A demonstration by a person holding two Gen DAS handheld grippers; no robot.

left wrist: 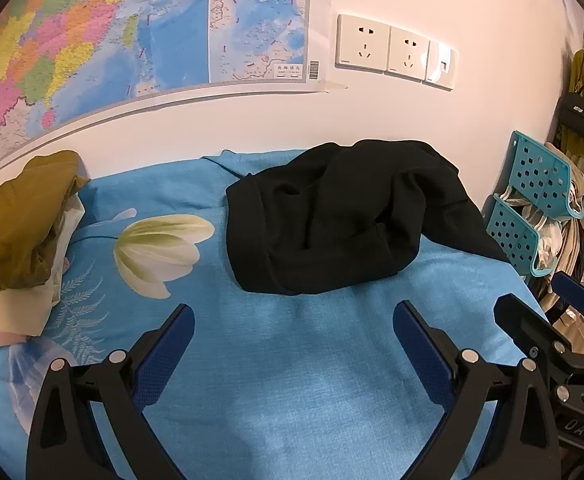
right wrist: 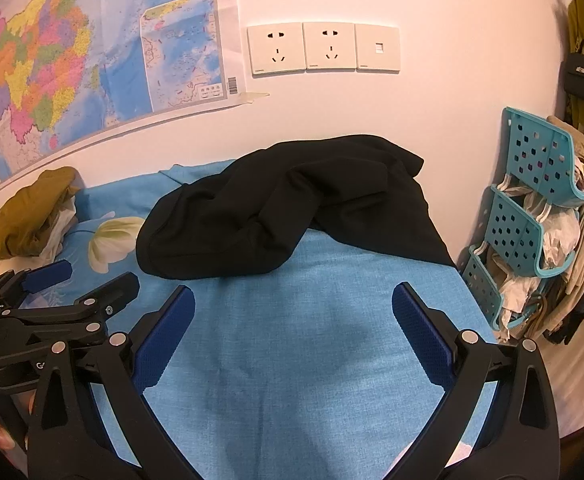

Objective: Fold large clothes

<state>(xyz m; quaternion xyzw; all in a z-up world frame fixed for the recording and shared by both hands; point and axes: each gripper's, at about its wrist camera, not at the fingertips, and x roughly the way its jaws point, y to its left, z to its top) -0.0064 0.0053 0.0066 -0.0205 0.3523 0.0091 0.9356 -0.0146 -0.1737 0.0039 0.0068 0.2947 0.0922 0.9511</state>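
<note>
The letters "DAS" are moulded on the body of the right gripper (left wrist: 548, 308) where it shows at the edge of the left wrist view; the printing on the wall map (right wrist: 71, 60) is too small to read. The left gripper (left wrist: 294, 322) has its blue-padded fingers (left wrist: 167, 354) spread wide, holding nothing, hovering over bare blue bed sheet (left wrist: 292, 380). The right gripper (right wrist: 293, 302) is likewise spread wide and empty, its fingers (right wrist: 422, 334) apart over the sheet (right wrist: 292, 360). The two grippers sit side by side, near each other.

The black garment (left wrist: 332, 220) lies crumpled in a heap on the bed beyond both sets of fingers, close to the wall, untouched; one part trails toward the bed's right edge (right wrist: 392, 224). An olive-yellow garment (left wrist: 15, 220) is piled at the left. A white flower print (left wrist: 159, 248) is between the two. Three wall sockets (right wrist: 324, 48) sit above, and a teal perforated rack (right wrist: 532, 208) stands at right.
</note>
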